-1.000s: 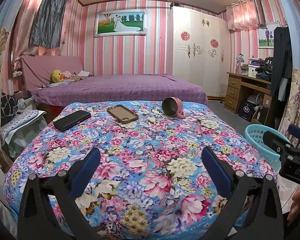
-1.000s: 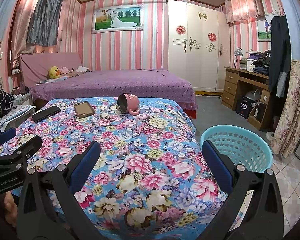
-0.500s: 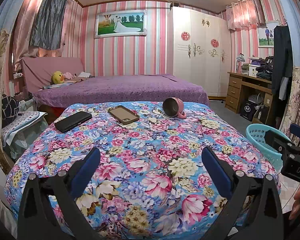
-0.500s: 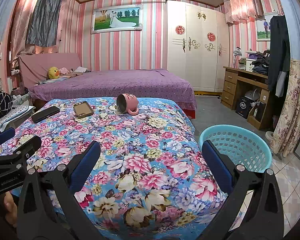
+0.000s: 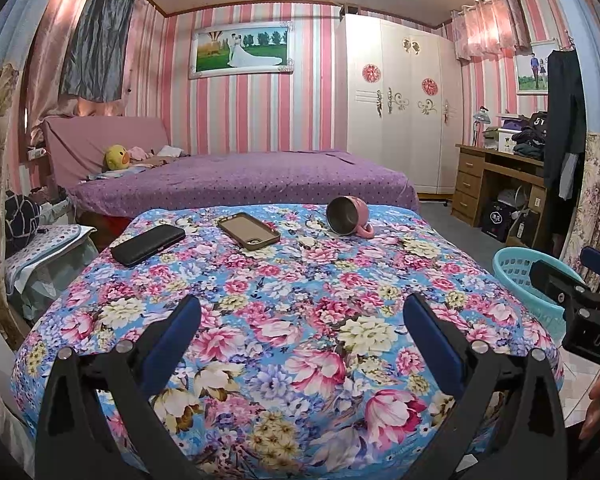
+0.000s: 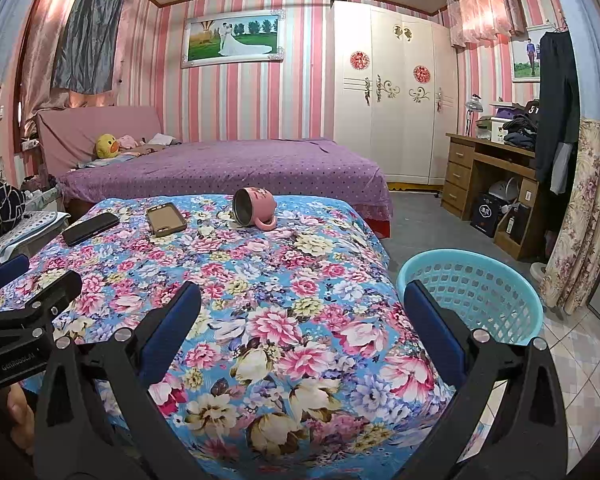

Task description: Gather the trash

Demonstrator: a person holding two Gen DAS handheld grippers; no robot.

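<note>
Beside the right claw (image 6: 300, 332), a teal basket (image 6: 500, 276); both claws, including left claw (image 5: 300, 336), spread wide, nothing held.

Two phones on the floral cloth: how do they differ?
The black phone is dark all over and glossy; the brown-cased phone has a tan rim around a grey face. The black phone lies nearer the cloth's left edge; the brown-cased phone sits closer to the tipped pink mug. Their long axes point different ways. Both lie flat on the floral cloth, apart from each other, untouched by either gripper.
</note>
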